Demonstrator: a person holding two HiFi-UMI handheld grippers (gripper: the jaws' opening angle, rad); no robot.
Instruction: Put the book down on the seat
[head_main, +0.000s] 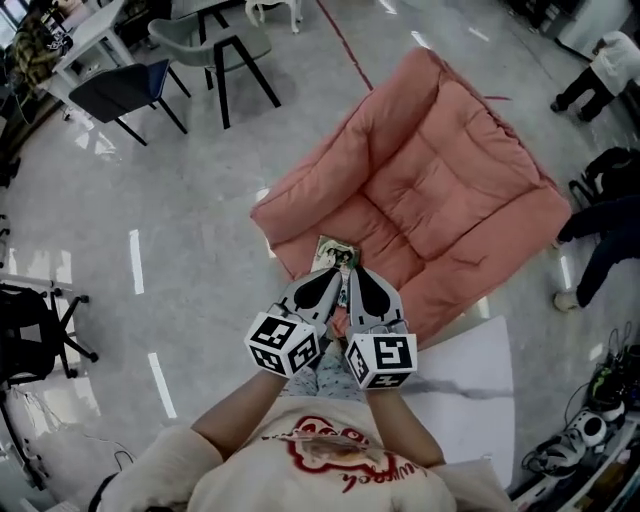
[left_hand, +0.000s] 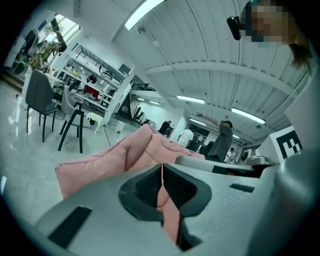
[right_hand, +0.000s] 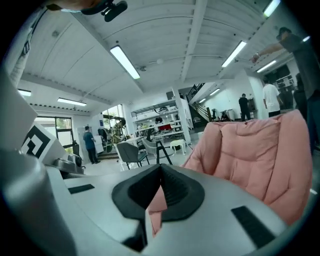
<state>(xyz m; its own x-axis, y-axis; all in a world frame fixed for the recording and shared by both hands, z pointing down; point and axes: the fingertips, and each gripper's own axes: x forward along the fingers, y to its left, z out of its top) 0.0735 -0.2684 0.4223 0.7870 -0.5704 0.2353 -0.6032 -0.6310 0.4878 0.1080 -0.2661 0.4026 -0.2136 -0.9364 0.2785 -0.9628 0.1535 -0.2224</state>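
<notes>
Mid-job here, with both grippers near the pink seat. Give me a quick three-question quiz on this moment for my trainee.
1. True or false: the book lies on the near edge of the pink seat, just ahead of the gripper tips.
2. Pick one. The left gripper has its jaws: A) wide apart; B) together, with nothing between them; C) clamped on the book.
3. Fill in the blank: in the right gripper view, the right gripper has its jaws ____.

Key: 1 true; 2 B; 3 shut, holding nothing.
</notes>
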